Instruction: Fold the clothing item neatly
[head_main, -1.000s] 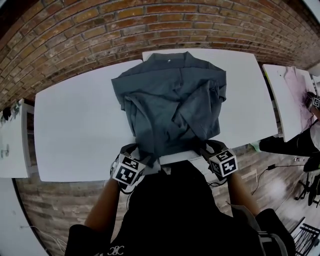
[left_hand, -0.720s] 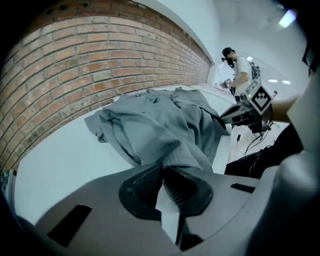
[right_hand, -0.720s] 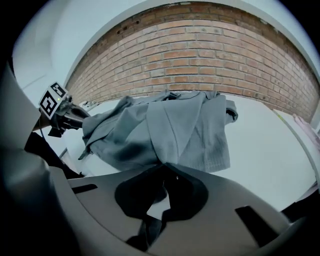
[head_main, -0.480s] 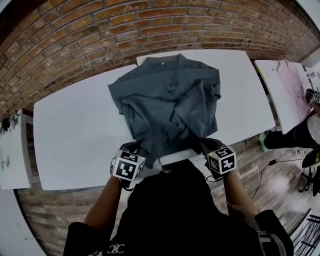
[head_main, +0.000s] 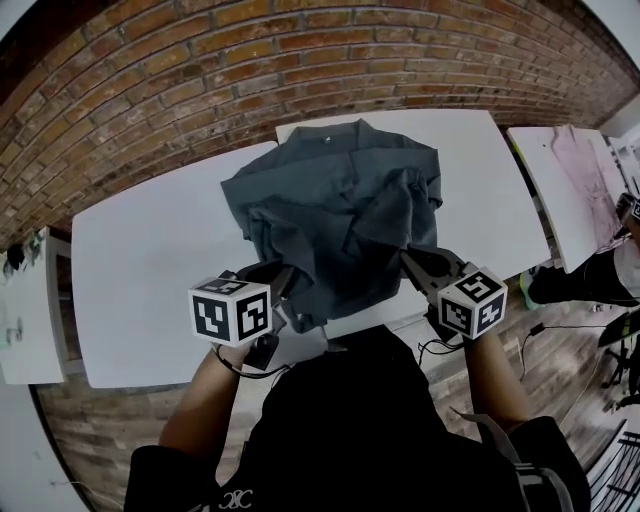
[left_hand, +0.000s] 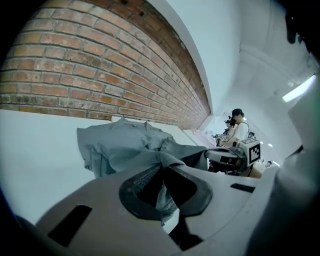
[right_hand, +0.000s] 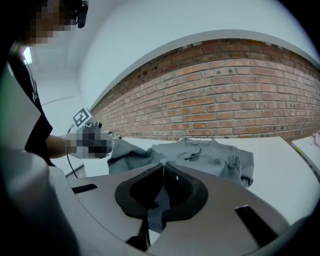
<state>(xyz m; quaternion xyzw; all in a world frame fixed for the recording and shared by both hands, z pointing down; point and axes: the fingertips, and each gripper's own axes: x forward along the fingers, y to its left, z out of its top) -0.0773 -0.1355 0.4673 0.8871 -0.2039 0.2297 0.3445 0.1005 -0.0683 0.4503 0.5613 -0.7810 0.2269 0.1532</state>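
A grey shirt (head_main: 340, 215) lies crumpled on the white table (head_main: 150, 290), collar toward the brick wall. Its near hem hangs lifted off the table by both grippers. My left gripper (head_main: 284, 276) is shut on the hem's left corner; in the left gripper view the grey cloth (left_hand: 125, 147) runs into the closed jaws of that gripper (left_hand: 162, 169). My right gripper (head_main: 408, 258) is shut on the hem's right corner, and the right gripper view shows fabric pinched in its closed jaws (right_hand: 162, 169) with the rest of the shirt (right_hand: 210, 157) spread beyond.
A brick wall (head_main: 300, 70) runs behind the table. A second white table (head_main: 560, 200) with pale cloth stands at the right, and another person (head_main: 600, 280) is beside it. A small white surface (head_main: 25, 300) sits at the left. Wooden floor lies below the near edge.
Both grippers have risen from the table's near edge and come toward the wall, carrying the shirt's near hem up with them. The left gripper has rolled.
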